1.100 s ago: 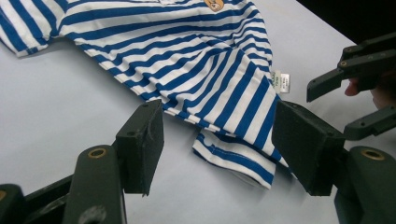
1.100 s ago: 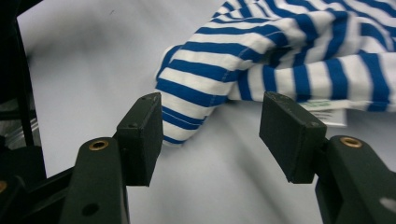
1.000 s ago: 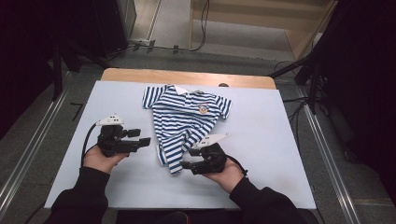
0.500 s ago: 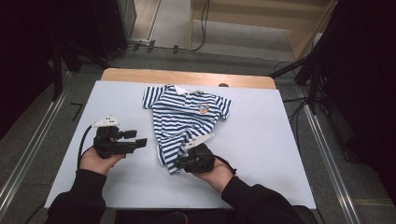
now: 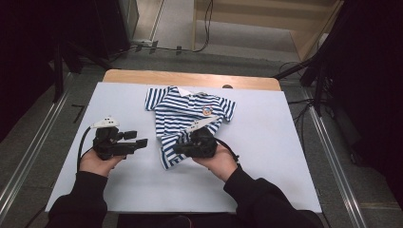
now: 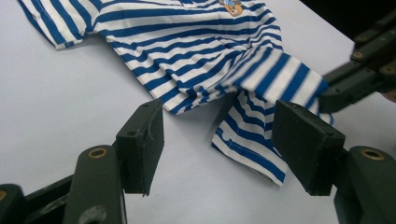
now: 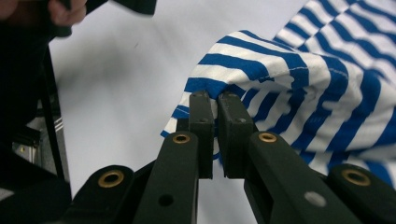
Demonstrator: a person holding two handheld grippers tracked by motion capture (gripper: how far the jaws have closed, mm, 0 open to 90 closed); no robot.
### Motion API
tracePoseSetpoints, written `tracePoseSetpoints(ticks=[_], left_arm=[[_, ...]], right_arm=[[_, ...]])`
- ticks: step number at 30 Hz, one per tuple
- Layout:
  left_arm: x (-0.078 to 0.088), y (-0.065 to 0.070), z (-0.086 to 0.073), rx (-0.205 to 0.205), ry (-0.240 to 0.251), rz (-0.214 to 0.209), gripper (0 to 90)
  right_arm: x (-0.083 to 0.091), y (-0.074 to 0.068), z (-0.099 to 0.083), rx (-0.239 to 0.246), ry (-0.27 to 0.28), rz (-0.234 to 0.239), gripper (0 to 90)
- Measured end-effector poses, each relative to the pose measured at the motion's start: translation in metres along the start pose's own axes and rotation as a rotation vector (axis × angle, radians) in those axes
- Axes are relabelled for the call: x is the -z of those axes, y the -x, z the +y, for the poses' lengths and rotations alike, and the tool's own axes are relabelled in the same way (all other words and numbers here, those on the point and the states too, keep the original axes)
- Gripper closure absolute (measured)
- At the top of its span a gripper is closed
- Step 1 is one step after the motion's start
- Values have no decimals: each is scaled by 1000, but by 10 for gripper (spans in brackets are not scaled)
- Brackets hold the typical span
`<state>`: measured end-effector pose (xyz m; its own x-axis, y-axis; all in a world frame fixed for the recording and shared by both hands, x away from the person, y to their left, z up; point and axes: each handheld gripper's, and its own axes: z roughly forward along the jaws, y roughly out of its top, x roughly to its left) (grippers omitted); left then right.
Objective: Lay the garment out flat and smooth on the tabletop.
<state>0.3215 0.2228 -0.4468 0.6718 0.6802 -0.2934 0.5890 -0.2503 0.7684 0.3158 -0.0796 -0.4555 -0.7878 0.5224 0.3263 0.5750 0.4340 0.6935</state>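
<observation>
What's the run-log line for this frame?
right claw: just closed, shut on striped shirt hem, lifting it | left claw: open, holds nothing, beside hem | shirt rest: flat on white table

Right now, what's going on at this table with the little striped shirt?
A person is working on a small blue-and-white striped shirt spread on a white table, with a two-jaw gripper in each hand. The right gripper has just closed on the shirt's lower hem, and the pinched fabric is raised off the table. The left gripper waits beside it with jaws open, holding nothing.
</observation>
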Motion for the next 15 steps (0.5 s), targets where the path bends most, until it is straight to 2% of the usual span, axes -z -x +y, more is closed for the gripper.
tracePoseSetpoints(ticks=[6,11,15], left_arm=[[-1,-2,0,1,-1,6,350],[-1,-4,0,1,0,9,350],[-3,-5,0,5,-4,8,350]], right_arm=[[-13,9,26,-20,22,-9,831],[-30,16,41,-26,7,-36,828],[-45,24,49,-53,-2,-47,813]])
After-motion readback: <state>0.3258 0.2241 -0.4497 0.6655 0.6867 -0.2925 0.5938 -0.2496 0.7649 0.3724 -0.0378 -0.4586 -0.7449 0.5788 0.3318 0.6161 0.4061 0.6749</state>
